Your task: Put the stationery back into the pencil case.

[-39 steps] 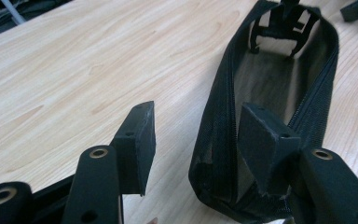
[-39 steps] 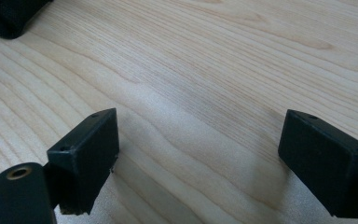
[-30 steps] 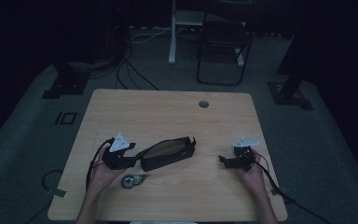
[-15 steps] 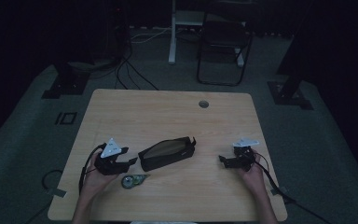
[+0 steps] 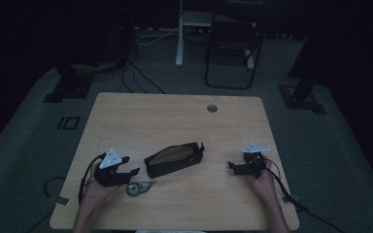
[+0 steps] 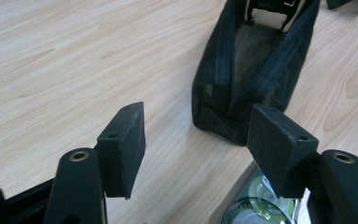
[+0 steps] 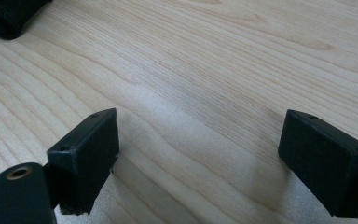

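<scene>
- The table [image 5: 175,116], a pale wood top, takes up the middle of the high view. A slip here sends things off its near edge at the bottom of the frame, where the person's forearms come in.
- The black zip pouch [image 5: 175,160] lies at the centre of the high view and at the upper right of the left gripper view, its zip open and its mouth gaping. It is soft mesh, so I judge that a one-sided nudge would slide or fold it rather than hold it steady, and the mouth could sag closed.
- The left gripper [image 5: 131,173] sits at lower left of the high view, well clear of the pouch. Its jaws have just been opening and stand spread with only bare table between them. The risk I see is that the wide jaws, coming down on the tape dispenser, catch the pouch's near corner too.
- The right gripper [image 5: 233,167] rests at lower right of the high view, apart from the pouch, its jaws spread over bare wood. If it stays off the pouch, nothing braces the bag while something is pushed in.
- The tape dispenser [image 5: 140,188], small, green and clear, lies just beside the left gripper at lower left of the high view and under the right-hand jaw at the bottom edge of the left gripper view. Its smooth rounded shell could squirt from the pads or skid toward the near edge.
</scene>
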